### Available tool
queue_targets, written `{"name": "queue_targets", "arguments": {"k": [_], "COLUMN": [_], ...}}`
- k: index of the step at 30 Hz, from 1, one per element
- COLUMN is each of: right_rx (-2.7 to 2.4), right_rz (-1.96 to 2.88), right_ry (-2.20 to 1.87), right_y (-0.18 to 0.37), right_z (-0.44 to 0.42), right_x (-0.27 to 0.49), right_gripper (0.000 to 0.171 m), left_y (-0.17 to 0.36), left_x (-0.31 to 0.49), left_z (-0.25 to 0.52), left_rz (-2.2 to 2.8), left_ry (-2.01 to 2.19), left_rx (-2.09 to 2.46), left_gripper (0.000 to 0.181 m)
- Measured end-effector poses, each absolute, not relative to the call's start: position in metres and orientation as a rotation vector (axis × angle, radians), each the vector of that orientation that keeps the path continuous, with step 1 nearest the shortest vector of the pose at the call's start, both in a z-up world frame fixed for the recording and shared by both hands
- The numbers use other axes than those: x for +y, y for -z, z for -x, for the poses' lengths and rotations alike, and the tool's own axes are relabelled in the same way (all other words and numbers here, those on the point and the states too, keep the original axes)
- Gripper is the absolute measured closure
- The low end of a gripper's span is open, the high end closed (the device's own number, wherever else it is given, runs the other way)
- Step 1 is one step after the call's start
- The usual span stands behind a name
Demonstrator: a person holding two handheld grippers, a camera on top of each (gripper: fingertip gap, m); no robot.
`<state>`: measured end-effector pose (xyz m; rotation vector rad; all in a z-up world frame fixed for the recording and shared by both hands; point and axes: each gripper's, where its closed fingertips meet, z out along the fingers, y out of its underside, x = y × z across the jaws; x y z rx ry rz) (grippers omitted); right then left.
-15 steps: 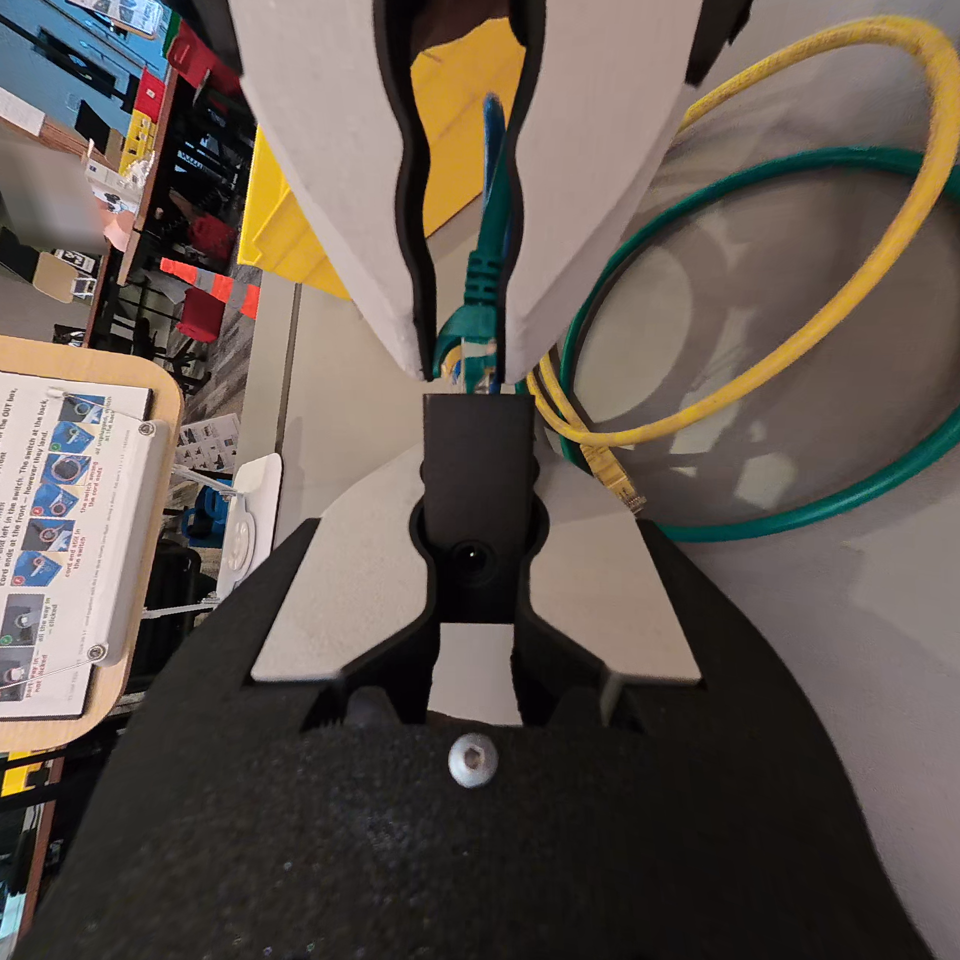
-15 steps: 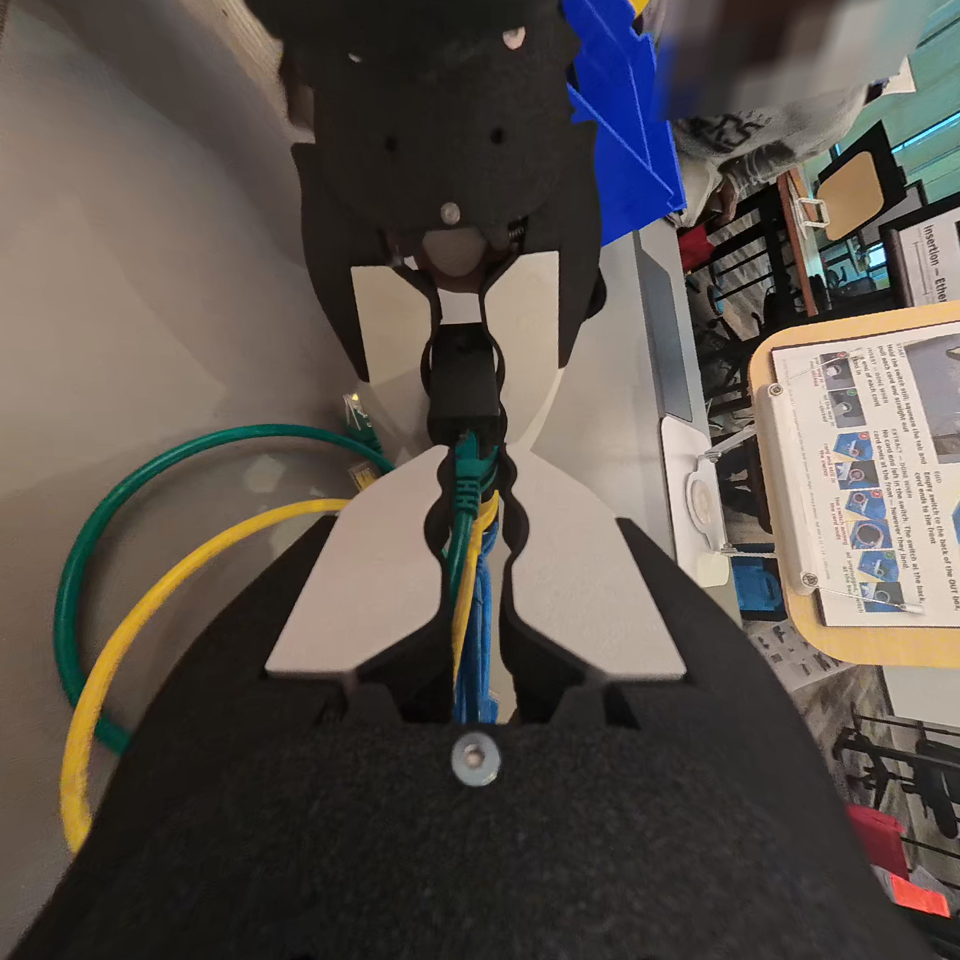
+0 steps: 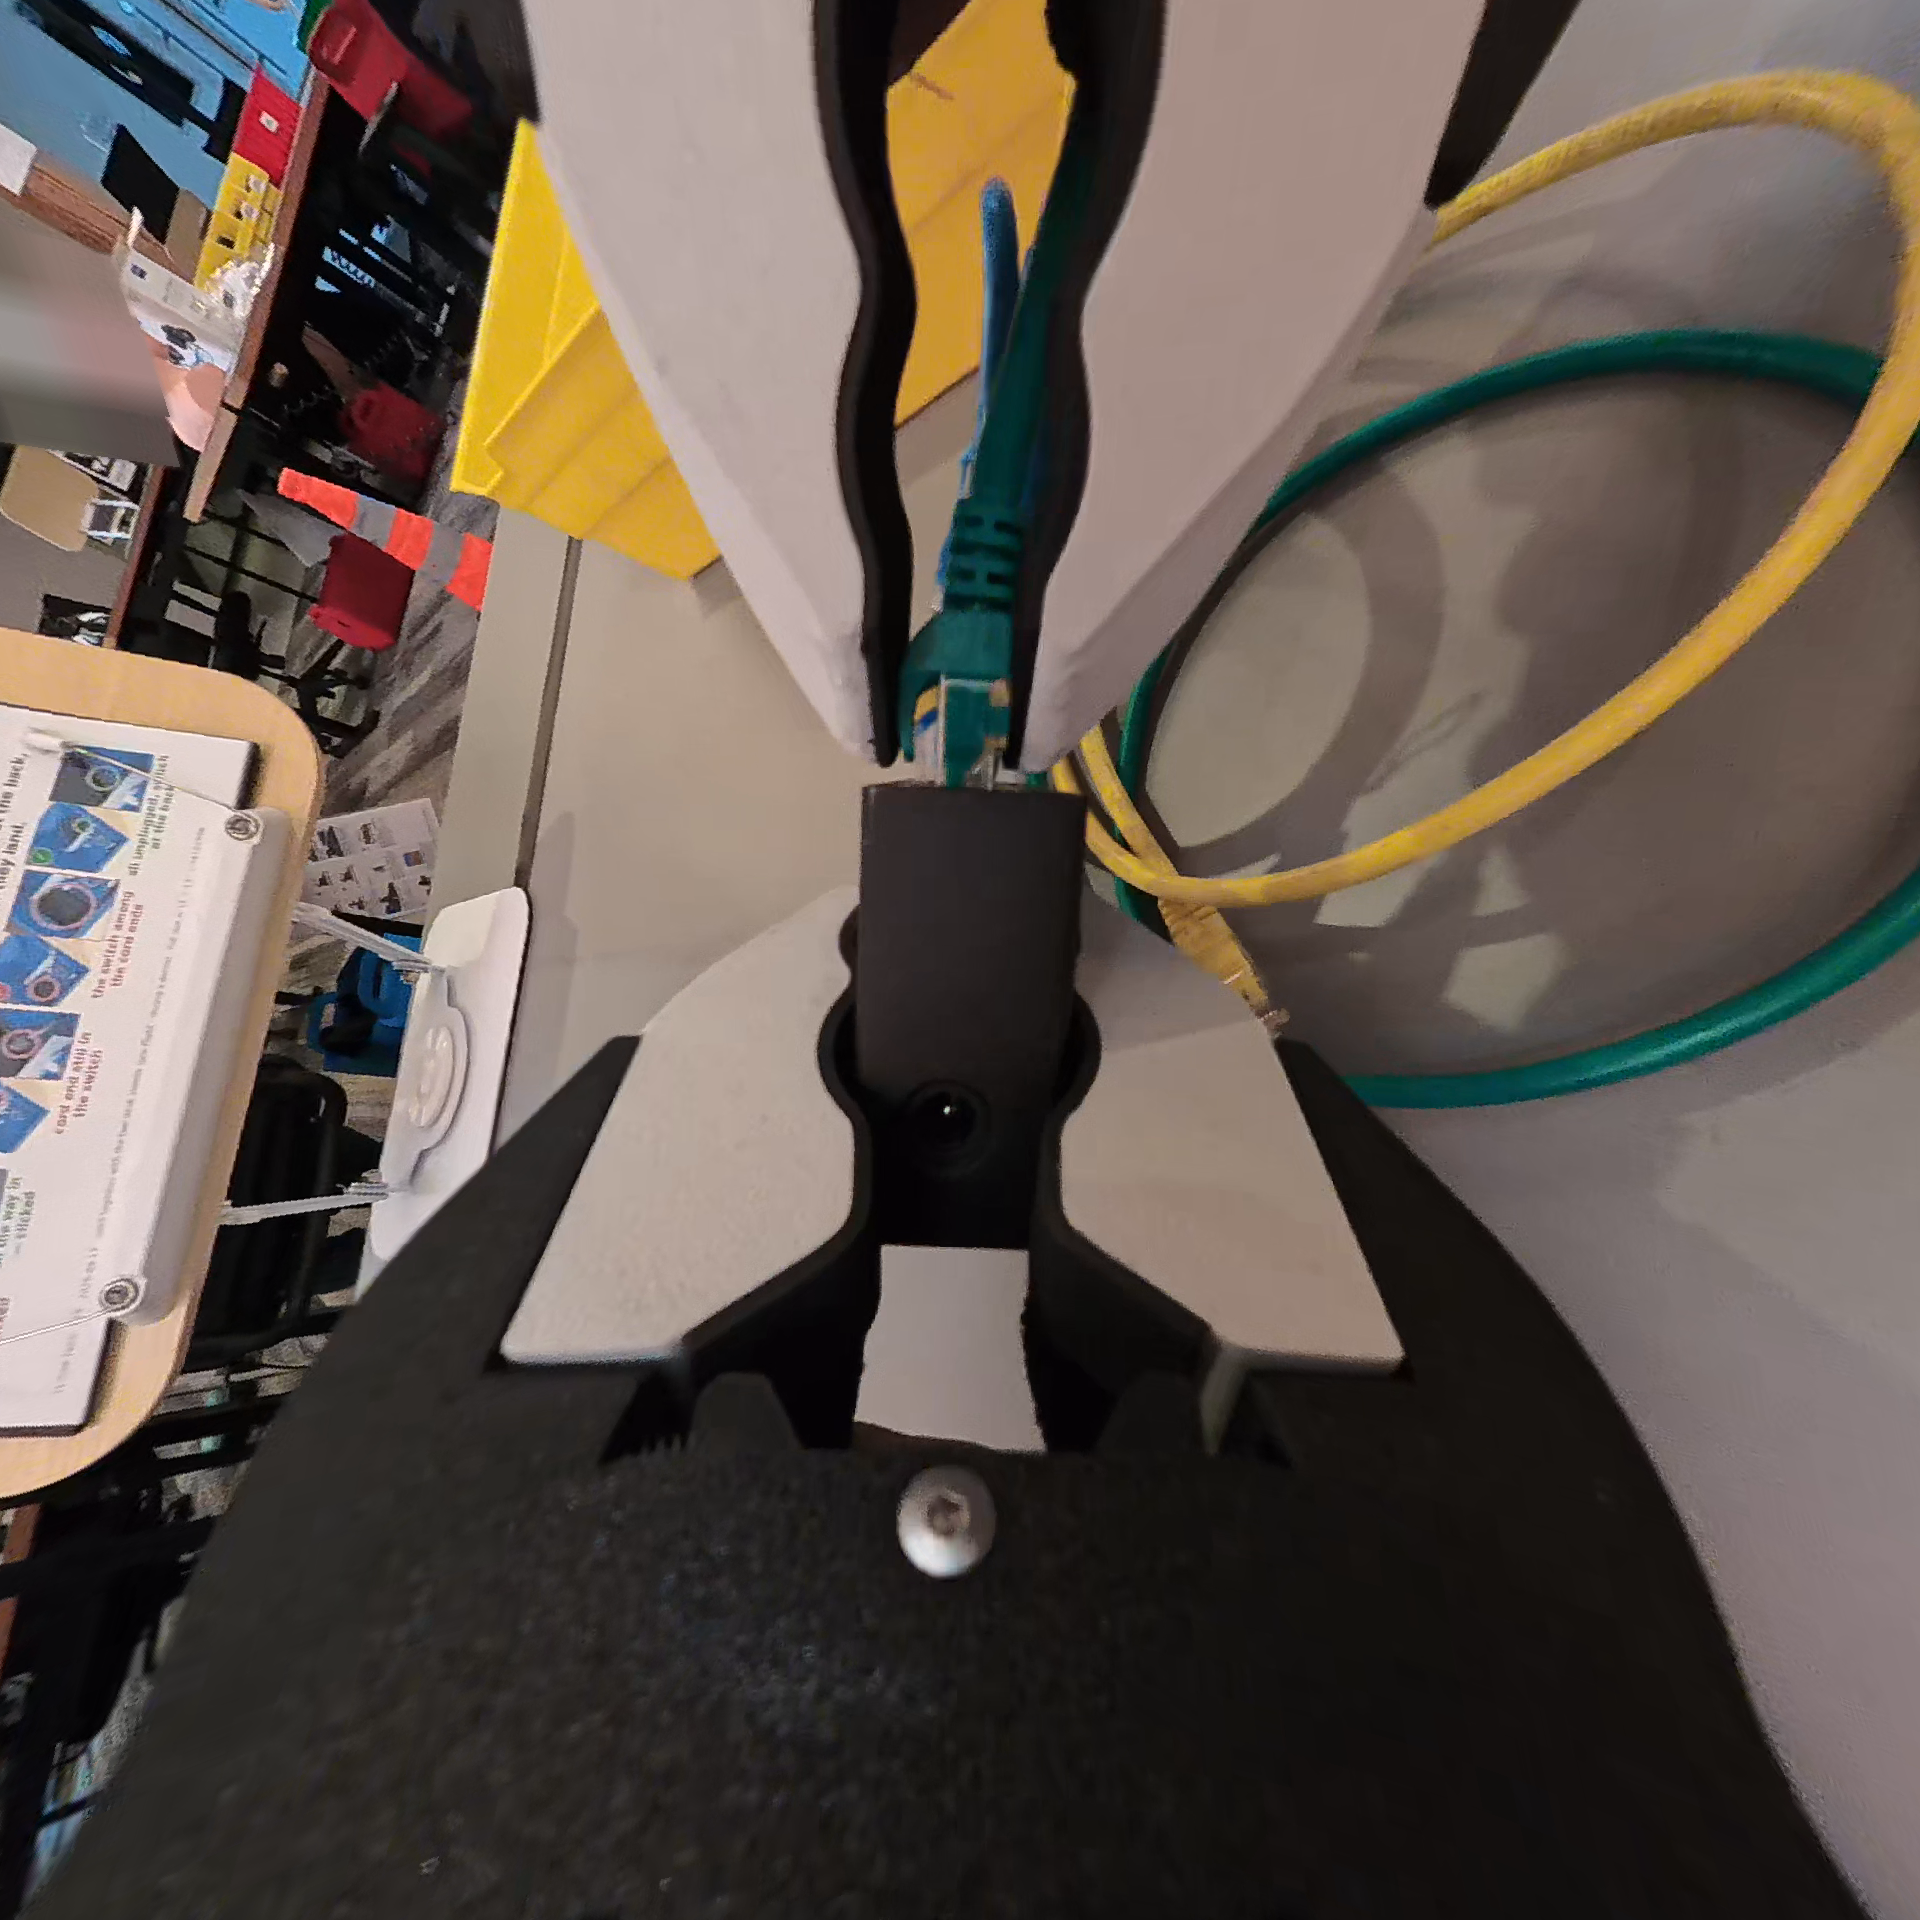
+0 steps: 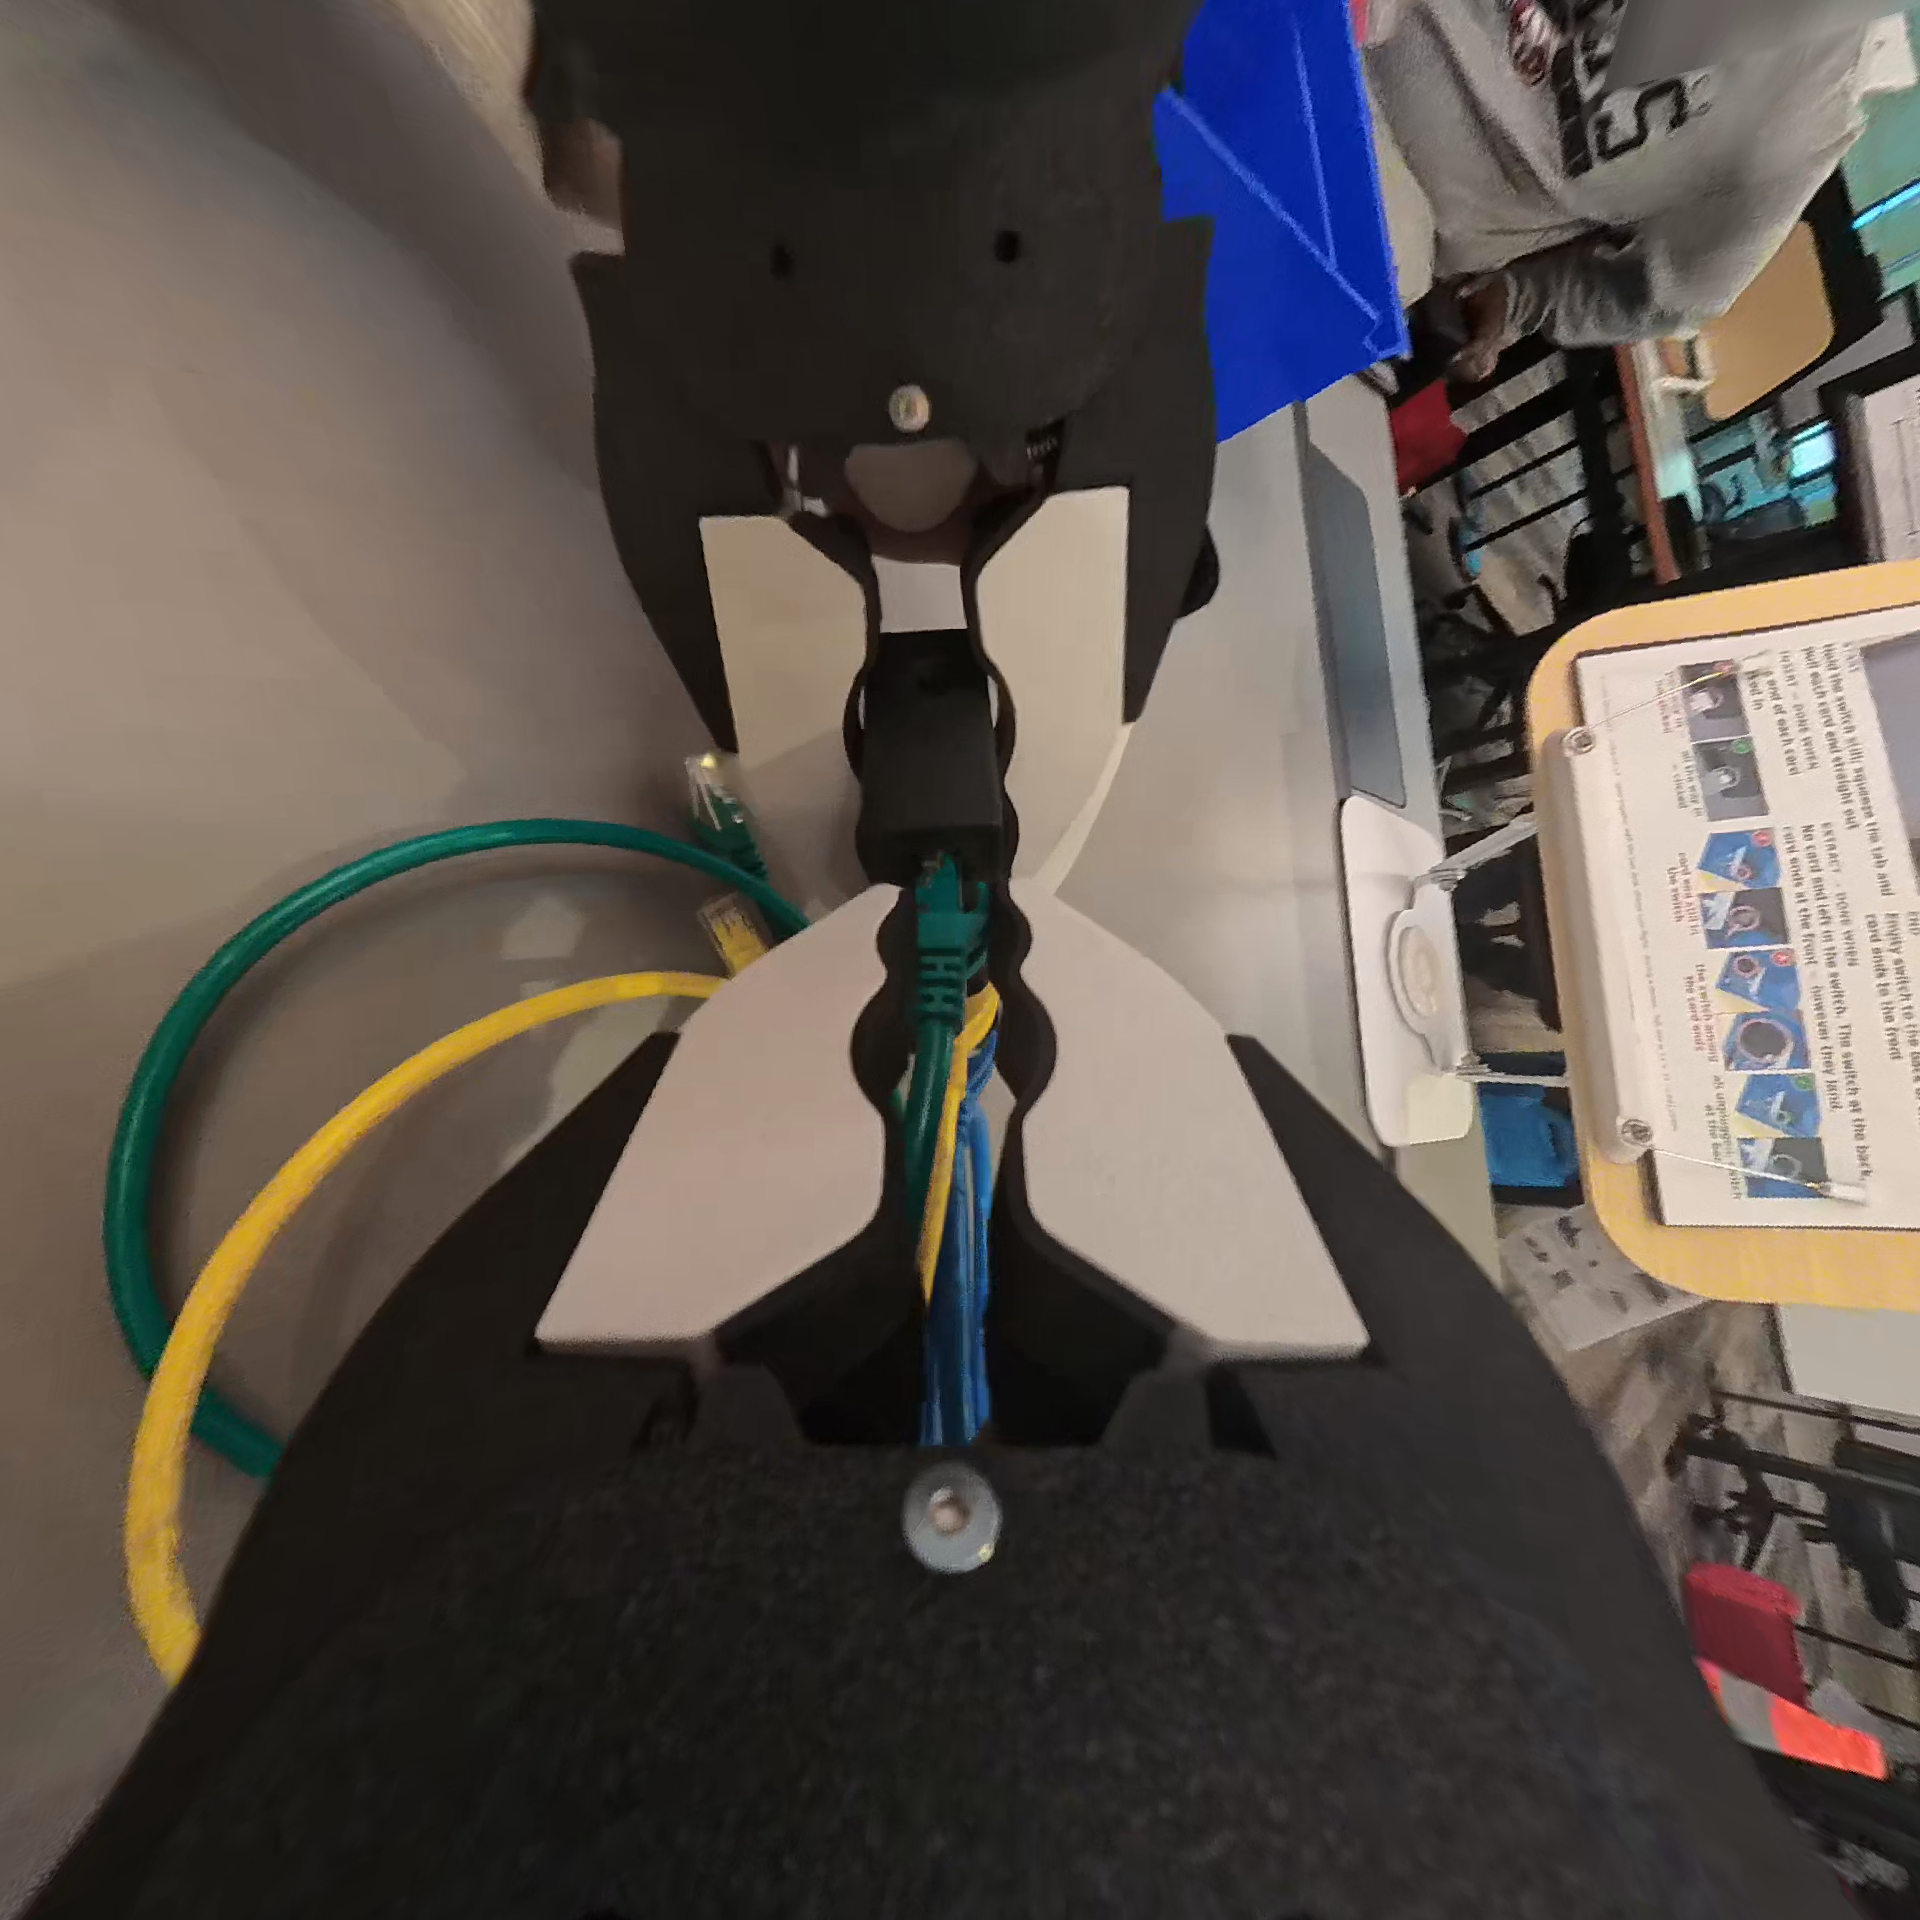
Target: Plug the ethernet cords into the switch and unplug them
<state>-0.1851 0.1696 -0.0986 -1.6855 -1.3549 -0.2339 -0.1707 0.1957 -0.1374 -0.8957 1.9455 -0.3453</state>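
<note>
Left gripper [image 3: 961, 1049]: fingers closed tight on the black switch [image 3: 966, 935], which sits at frame centre of the left wrist view, its port face toward the top of the frame.

Right gripper [image 4: 951, 966]: fingers drawn in narrow around the green plug [image 4: 943, 951] just below frame centre of the right wrist view; pads at or very near its boot, firm contact not confirmed. The plug's tip meets the switch's port face; depth of seating cannot be told.

Yellow cord [image 4: 312, 1174] and blue cord [image 4: 961, 1247] run back through the same finger gap toward the bottom of the frame.

Green cord [image 3: 1558, 1060] and the yellow cord lie in loops on the grey table [image 3: 1662, 1455], right side of the left wrist view. A loose yellow plug [image 3: 1226, 961] rests just right of the switch. A second green plug [image 4: 717, 805] lies left of the switch in the right wrist view.

Yellow bin [image 3: 561, 416] at upper left; blue bin [image 4: 1278, 208] at upper right of the right wrist view. A printed instruction sheet on a wooden board [image 4: 1745, 935] sits at the right edge.
</note>
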Motion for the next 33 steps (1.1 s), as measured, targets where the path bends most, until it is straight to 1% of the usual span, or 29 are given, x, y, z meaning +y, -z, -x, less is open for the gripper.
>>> {"name": "queue_targets", "arguments": {"k": [1, 4, 11, 21, 23, 28, 33], "right_rx": [-1.356, -1.354, -1.348, -1.327, -1.378, -1.273, -1.022], "right_rz": [1.670, 1.645, 1.611, 1.637, 1.628, 1.651, 1.834], "right_ry": [0.254, 0.303, 0.424, 0.345, 0.419, 0.319, 0.026], "right_y": [0.097, 0.094, 0.099, 0.114, 0.108, 0.089, 0.069], "right_z": [0.186, 0.190, 0.191, 0.190, 0.186, 0.186, 0.183], "right_x": [0.170, 0.172, 0.180, 0.180, 0.181, 0.174, 0.171], "right_gripper": [0.158, 0.159, 0.158, 0.158, 0.158, 0.157, 0.152], "left_y": [0.137, 0.135, 0.134, 0.149, 0.146, 0.136, 0.133], "left_x": [0.197, 0.202, 0.218, 0.218, 0.218, 0.225, 0.233], "left_z": [0.171, 0.170, 0.172, 0.168, 0.164, 0.163, 0.164], "left_rz": [0.893, 0.880, 0.813, 0.804, 0.808, 0.744, 0.673], "left_ry": [0.340, 0.315, 0.111, 0.077, 0.089, -0.035, -0.163], "left_rx": [1.949, 1.938, 1.927, 1.947, 1.905, 1.847, 1.781], "left_gripper": [0.150, 0.150, 0.150, 0.150, 0.151, 0.151, 0.151]}}
